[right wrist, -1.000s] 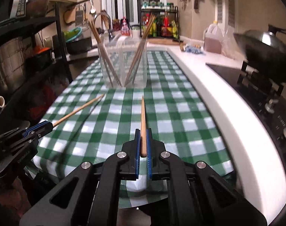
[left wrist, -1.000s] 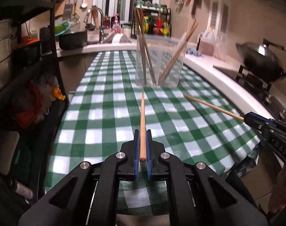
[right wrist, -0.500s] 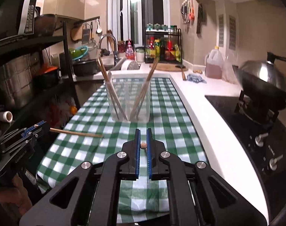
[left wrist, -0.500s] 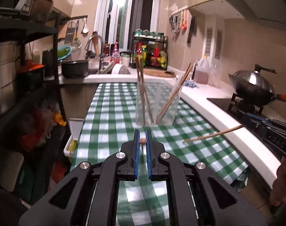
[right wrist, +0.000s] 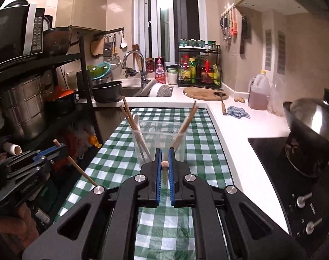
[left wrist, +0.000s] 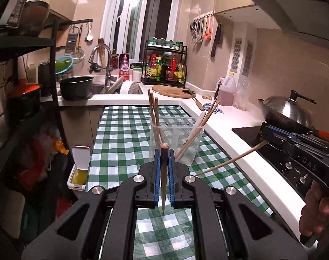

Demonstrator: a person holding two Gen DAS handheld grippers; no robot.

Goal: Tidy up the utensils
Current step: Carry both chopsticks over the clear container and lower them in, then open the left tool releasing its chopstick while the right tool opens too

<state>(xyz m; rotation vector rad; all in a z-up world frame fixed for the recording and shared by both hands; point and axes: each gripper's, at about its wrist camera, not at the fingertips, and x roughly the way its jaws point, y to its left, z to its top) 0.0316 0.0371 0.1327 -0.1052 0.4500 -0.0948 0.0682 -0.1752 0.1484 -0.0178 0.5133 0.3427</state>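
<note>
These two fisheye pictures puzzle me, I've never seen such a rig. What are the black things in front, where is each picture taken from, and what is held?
There is no robot here. A person holds a two-finger gripper in each hand, with a camera on each looking forward along its fingers. One picture comes from the left gripper, the other from the right gripper; each also shows the other gripper at its edge. Each is shut on one wooden chopstick: the left chopstick and the right chopstick. Ahead, on the green checked tablecloth, stands a clear plastic holder with more chopsticks leaning inside. Both held chopsticks are off the cloth.
</note>
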